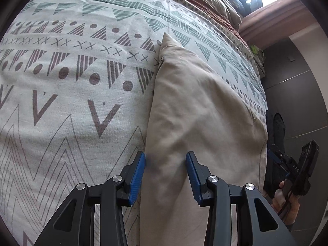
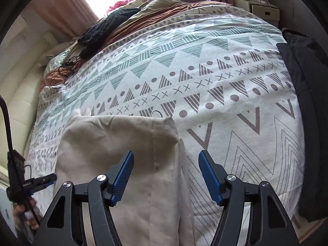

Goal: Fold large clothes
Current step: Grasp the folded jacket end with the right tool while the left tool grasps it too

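Observation:
A beige garment [image 1: 201, 106] lies folded lengthways on the patterned bedspread [image 1: 71, 82], running from the bed's near edge towards the middle. My left gripper [image 1: 166, 155] hovers open over the garment's near left edge, its blue pads [image 1: 137, 176] apart and not pressing the cloth. In the right wrist view the same garment [image 2: 114, 135] lies lower left. My right gripper [image 2: 166, 153] stands open above its right edge, with nothing pinched. Each gripper shows in the other's view, held by a hand: the right one [image 1: 295, 168], the left one [image 2: 44, 181].
A dark garment [image 2: 307, 102] lies along the bed's right side. At the far end are a black knitted piece [image 2: 106, 26], brown and tan bedding [image 2: 164, 10] and a tangle of thin cable [image 2: 63, 69]. White boxes [image 2: 264, 10] stand beyond the bed. Dark floor [image 1: 297, 94] borders it.

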Motion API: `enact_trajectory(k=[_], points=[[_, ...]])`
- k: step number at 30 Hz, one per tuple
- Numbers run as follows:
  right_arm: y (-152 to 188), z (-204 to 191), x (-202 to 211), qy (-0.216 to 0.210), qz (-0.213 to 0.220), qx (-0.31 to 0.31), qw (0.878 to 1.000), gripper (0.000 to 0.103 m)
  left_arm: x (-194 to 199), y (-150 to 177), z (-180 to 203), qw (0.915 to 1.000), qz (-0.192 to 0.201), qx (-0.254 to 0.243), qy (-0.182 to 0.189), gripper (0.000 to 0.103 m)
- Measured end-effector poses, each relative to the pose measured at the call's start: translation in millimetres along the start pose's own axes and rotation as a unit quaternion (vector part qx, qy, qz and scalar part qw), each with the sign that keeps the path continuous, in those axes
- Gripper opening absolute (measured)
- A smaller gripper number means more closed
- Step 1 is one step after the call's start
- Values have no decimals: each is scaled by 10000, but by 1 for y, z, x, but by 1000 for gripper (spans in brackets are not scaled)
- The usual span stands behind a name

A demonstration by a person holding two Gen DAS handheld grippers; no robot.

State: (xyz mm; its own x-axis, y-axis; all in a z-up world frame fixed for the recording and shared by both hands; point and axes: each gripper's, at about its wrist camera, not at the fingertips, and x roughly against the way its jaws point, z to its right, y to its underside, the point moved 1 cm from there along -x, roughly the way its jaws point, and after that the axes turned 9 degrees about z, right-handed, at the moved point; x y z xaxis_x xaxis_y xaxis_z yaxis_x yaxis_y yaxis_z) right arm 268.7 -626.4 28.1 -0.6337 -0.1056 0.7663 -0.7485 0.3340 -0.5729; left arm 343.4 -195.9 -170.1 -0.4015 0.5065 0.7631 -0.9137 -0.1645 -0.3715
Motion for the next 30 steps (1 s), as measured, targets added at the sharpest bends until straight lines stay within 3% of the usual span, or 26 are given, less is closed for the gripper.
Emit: enact_trajectory(k=[12, 20, 30], points=[[-10, 19, -66, 135, -512, -179, 9984, 65, -24, -35, 18, 9991, 79, -363, -220, 46], [-9, 29, -78, 220, -442, -194, 9986, 60, -34, -49, 25, 9981, 293, -483, -248, 46], [6, 63, -53, -1005, -903, -1093, 9848, 60, -29, -39, 15, 9987, 221, -439, -124, 46]])
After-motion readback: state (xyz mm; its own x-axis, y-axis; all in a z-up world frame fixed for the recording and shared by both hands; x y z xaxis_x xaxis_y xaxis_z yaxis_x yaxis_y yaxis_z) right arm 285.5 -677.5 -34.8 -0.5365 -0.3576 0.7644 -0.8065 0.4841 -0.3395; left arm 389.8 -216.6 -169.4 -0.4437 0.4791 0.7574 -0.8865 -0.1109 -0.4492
